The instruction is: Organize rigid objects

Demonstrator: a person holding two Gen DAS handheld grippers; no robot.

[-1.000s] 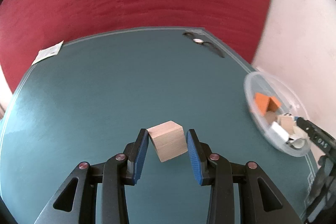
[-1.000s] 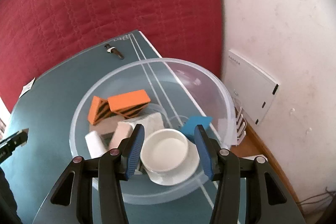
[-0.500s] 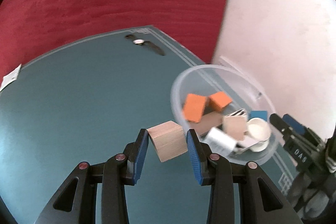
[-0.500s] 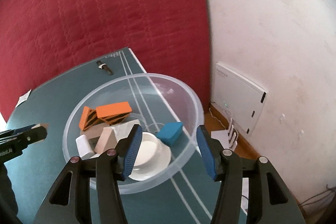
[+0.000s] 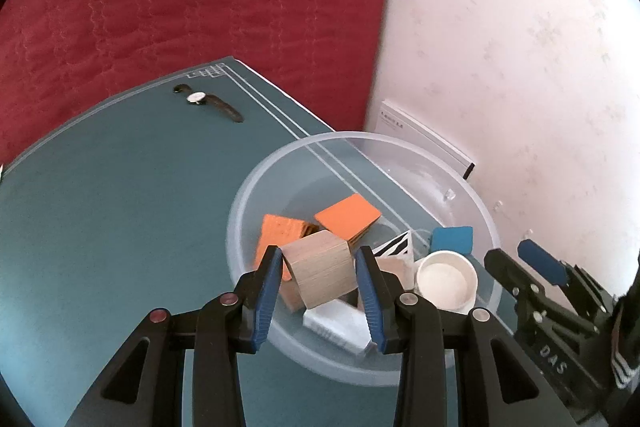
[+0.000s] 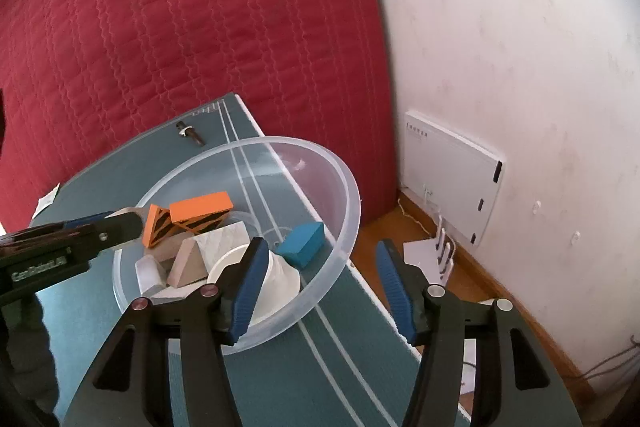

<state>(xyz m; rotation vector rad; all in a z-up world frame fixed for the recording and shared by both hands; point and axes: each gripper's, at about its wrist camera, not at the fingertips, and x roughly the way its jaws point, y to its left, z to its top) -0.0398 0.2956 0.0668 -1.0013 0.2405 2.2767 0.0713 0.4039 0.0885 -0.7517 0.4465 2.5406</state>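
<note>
Left wrist view, held piece: the left tool [image 5: 316, 277] was clamped on a plain wooden cube [image 5: 322, 273], both blue pads pressing its sides, the cube hanging over the near part of the clear plastic bowl [image 5: 478, 203].
Left wrist view, done: in the bowl lay two orange blocks [image 5: 347, 215], a blue block [image 5: 452, 239], a white round cup [image 5: 447, 279], a black-and-white striped piece [image 5: 396, 247] and a white block [image 5: 336, 323] at the near wall.
Left wrist view, left: judging by this, the cube only needed releasing into the bowl; on the teal counter [image 5: 120, 211] the one loose thing was a wristwatch [image 5: 208, 103] near the far corner, well apart from the bowl. Whether it belongs to the task I cannot tell.
Left wrist view, in the way: the right tool [image 5: 528, 267] stood just beside the bowl's right rim; the pile under the cube left little bare floor, so it would likely land on other pieces.

Right wrist view, tool: the right tool [image 6: 320, 275] was empty; its jaws had just been opening, its left pad over the bowl [image 6: 344, 171] by the cup [image 6: 276, 279], its right pad past the counter's edge.
Right wrist view, contents: orange blocks with black stripes [image 6: 200, 211], a pale wooden wedge [image 6: 188, 263] and the blue block [image 6: 302, 243] sat inside.
Right wrist view, surroundings: the left tool [image 6: 80, 239] reached over the bowl's left rim; a red quilted cover [image 6: 180, 27], a white wall box [image 6: 452, 171] and wooden floor [image 6: 460, 267] lay beyond.
</note>
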